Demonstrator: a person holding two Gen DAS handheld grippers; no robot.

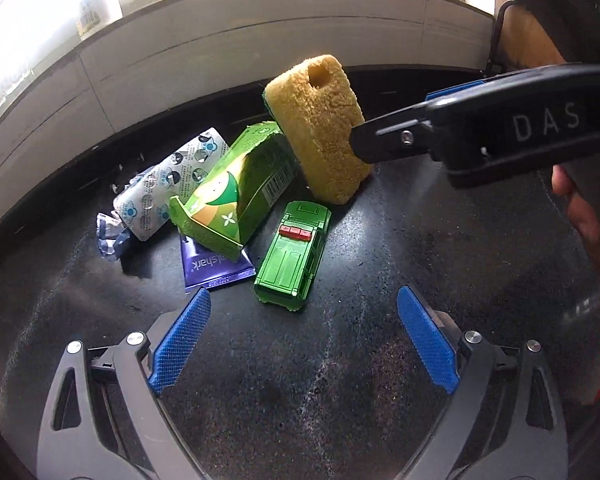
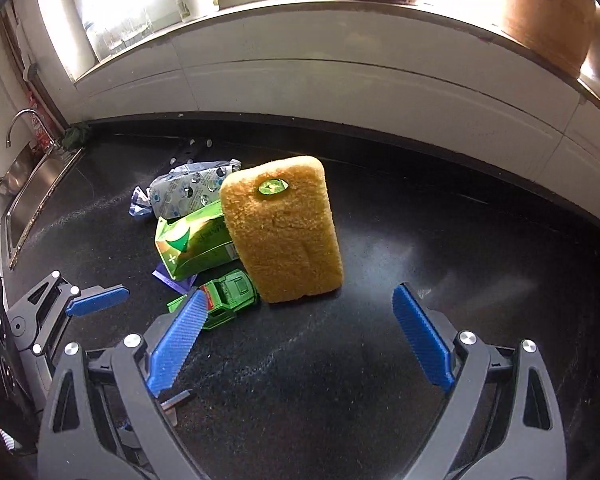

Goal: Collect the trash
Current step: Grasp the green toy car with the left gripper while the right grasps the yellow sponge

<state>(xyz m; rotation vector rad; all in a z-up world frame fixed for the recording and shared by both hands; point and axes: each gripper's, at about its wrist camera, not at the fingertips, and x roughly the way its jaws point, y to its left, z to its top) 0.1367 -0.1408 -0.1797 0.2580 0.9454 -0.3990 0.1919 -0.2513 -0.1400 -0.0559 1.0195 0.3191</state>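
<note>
A yellow sponge (image 1: 320, 120) (image 2: 284, 232) stands on end on the black counter (image 1: 380, 340), leaning on an open green carton (image 1: 236, 192) (image 2: 196, 244). A white-blue blister pack (image 1: 168, 184) (image 2: 188, 196), a crumpled wrapper (image 1: 110, 236) and a purple sachet (image 1: 216, 268) lie beside the carton. A green toy car (image 1: 294, 256) (image 2: 228, 296) sits in front. My left gripper (image 1: 304, 344) is open and empty, just short of the car. My right gripper (image 2: 296, 340) is open and empty in front of the sponge; in the left wrist view its body (image 1: 500, 128) reaches in from the right beside the sponge.
A white tiled wall (image 2: 340, 92) with a sill of jars runs behind the counter. A steel sink (image 2: 32, 184) with a tap lies at the far left. The left gripper's fingers (image 2: 96, 300) show at the lower left of the right wrist view.
</note>
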